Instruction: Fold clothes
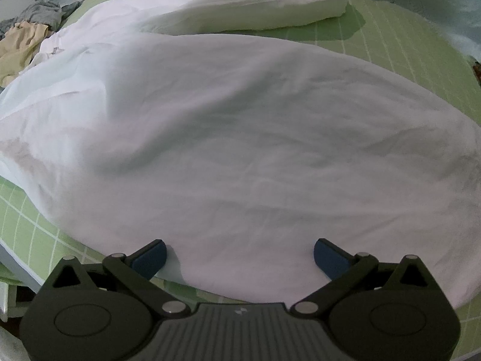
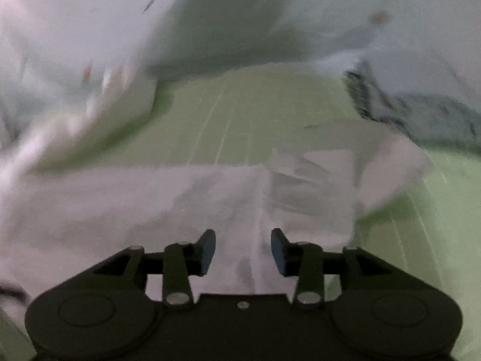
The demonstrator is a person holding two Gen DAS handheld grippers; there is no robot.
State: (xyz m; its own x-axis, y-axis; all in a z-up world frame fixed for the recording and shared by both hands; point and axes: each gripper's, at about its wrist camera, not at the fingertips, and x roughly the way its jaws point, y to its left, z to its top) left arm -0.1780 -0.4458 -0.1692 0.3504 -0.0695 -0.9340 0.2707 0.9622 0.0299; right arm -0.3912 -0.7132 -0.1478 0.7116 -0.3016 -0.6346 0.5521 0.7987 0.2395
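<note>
1. white cloth fills most of the left wrist view: a white garment (image 1: pixel 240 138) lies spread over the green gridded mat (image 1: pixel 405 48) that covers the worktop, its body mostly flat with soft wrinkles.
2. a long sleeve (image 1: pixel 255 9) runs across the far part of the mat, bunched at its right end.
3. the left tool (image 1: pixel 239 255) sits at the garment's near hem with its jaws wide apart; the blue pads (image 1: pixel 150 260) flank the cloth edge and grip nothing.
4. at the far left edge lies a heap of other clothes, a beige piece (image 1: pixel 21 45) and a grey-blue piece (image 1: pixel 42 12), touching the white garment's edge.
5. the right wrist view is motion-blurred. the right tool (image 2: pixel 243 252) has its jaws partly open, above a raised fold of the white garment (image 2: pixel 150 204); the pads (image 2: pixel 207 252) stand on either side of a ridge of cloth, and no grip on it is visible.
6. beyond that fold the green mat (image 2: pixel 240 111) shows bare, with a dark grey cloth (image 2: pixel 427 120) at the right and more pale fabric at the left, too blurred to tell apart.
7. no containers are visible in either view.
</note>
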